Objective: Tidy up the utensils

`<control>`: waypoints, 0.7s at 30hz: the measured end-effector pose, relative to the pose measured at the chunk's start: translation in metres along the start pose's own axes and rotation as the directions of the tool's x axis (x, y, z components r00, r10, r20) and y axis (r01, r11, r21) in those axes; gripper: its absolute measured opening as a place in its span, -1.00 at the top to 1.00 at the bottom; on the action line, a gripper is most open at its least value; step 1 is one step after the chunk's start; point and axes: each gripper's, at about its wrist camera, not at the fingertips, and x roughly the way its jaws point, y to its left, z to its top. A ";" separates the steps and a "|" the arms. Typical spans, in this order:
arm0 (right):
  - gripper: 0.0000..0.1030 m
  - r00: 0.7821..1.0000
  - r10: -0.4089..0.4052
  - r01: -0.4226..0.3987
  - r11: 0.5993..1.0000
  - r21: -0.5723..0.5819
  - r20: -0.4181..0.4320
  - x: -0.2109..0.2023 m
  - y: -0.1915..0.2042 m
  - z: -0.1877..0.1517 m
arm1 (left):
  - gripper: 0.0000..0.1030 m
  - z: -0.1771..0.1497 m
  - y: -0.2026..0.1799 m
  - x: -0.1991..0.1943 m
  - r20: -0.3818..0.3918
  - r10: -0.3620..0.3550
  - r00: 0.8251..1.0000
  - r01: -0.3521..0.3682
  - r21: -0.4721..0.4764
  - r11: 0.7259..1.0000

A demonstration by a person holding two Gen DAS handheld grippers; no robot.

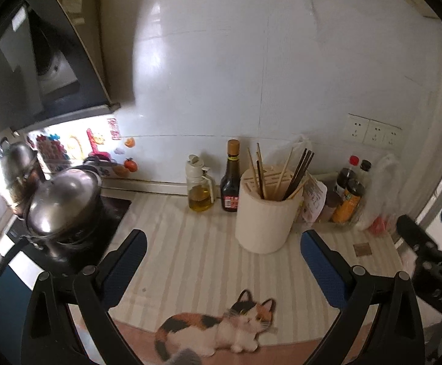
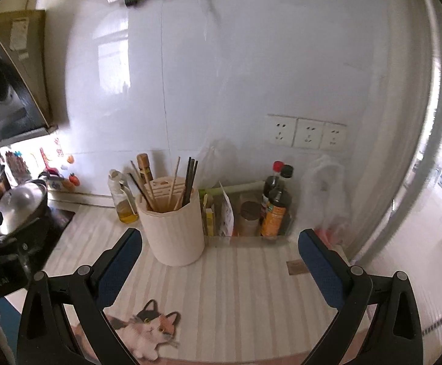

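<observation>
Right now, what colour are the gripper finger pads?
Blue pads, clearest in the right wrist view.

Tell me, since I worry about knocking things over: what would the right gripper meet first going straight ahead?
Probably the cream utensil holder, slightly left of the open right gripper; otherwise the condiment tray behind. Depth is unclear.

You see the utensil holder (image 1: 265,213) standing on the bench (image 1: 190,243) at mid-frame, with chopsticks (image 1: 297,173) upright in it. Just left of it stand the sauce bottle (image 1: 230,179) and, further left, the oil bottle (image 1: 199,185), both against the wall. At its right a cluster of bottles (image 2: 274,203) sits in a tray (image 2: 251,240). The pot (image 1: 65,203) rests on the stove (image 1: 111,210) at far left. The cat sticker (image 1: 215,328) lies at the bench's near edge.
</observation>
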 end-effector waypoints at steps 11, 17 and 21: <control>-1.00 1.000 -0.021 0.021 0.999 0.038 0.009 -0.113 0.014 -0.016 | -1.00 -0.016 0.020 -0.079 0.008 -0.025 1.000 0.025 0.013 1.000; -1.00 0.999 -0.006 0.004 0.999 0.033 0.043 -0.139 0.012 -0.014 | -1.00 -0.018 0.021 -0.100 0.039 -0.023 0.999 0.024 -0.013 1.000; -1.00 0.999 0.002 -0.003 1.000 0.028 0.045 -0.145 0.010 -0.010 | -1.00 -0.019 0.020 -0.107 0.040 -0.020 0.999 0.021 -0.028 0.999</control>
